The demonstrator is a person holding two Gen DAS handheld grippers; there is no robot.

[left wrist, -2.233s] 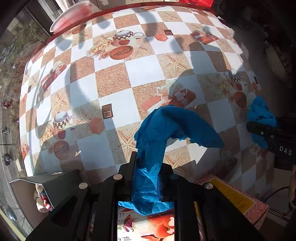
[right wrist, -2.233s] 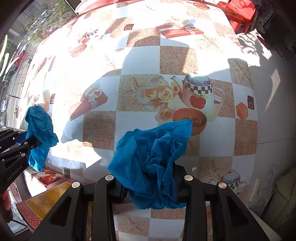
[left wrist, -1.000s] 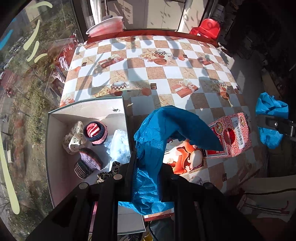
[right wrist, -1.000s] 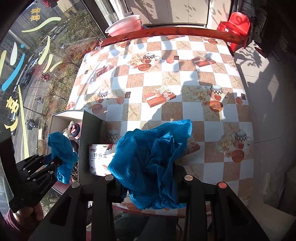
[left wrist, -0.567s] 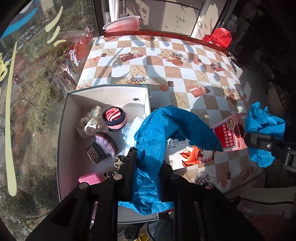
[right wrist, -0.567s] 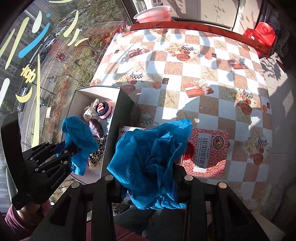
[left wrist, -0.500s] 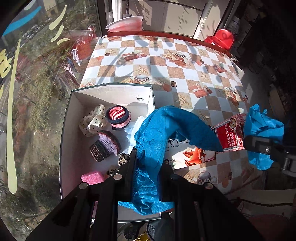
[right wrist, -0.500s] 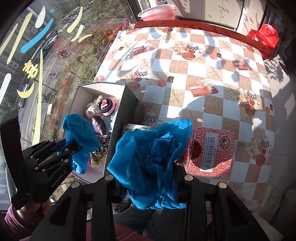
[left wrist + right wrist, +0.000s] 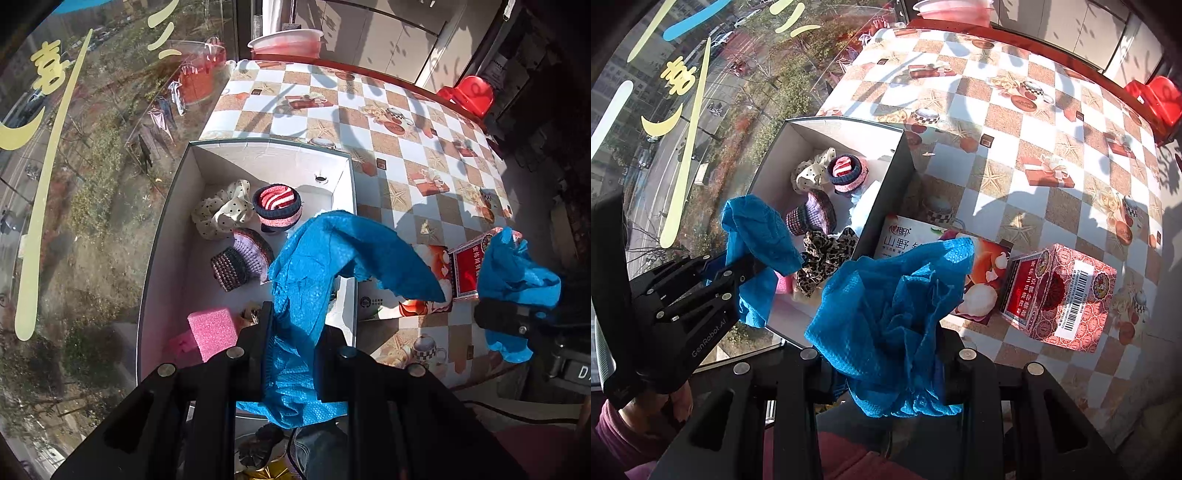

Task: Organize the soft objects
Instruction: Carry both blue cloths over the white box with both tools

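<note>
My left gripper [image 9: 295, 325] is shut on a blue cloth [image 9: 332, 254] and holds it high above the near right corner of a white open box [image 9: 177, 206]. My right gripper [image 9: 882, 347] is shut on a second blue cloth [image 9: 897, 295], high above the table's near edge. The box [image 9: 772, 162] holds a dotted cloth [image 9: 221, 210], a striped knit hat [image 9: 277, 206], a purple knit hat [image 9: 243, 262], a pink sponge [image 9: 212, 332] and a leopard scrunchie [image 9: 827, 254]. Each gripper shows in the other's view: the left [image 9: 746, 269], the right [image 9: 517, 317].
A flat printed carton [image 9: 982, 273] and a red patterned box [image 9: 1060, 291] lie on the checkered table [image 9: 1015, 122] right of the white box. A pink basin [image 9: 286, 38] stands at the far edge, a red chair [image 9: 469, 92] beyond. A window is at the left.
Both grippers have risen and pulled back from the table with their cloths. The white box, the carton and the red box have come into view; the left gripper now hangs over the box.
</note>
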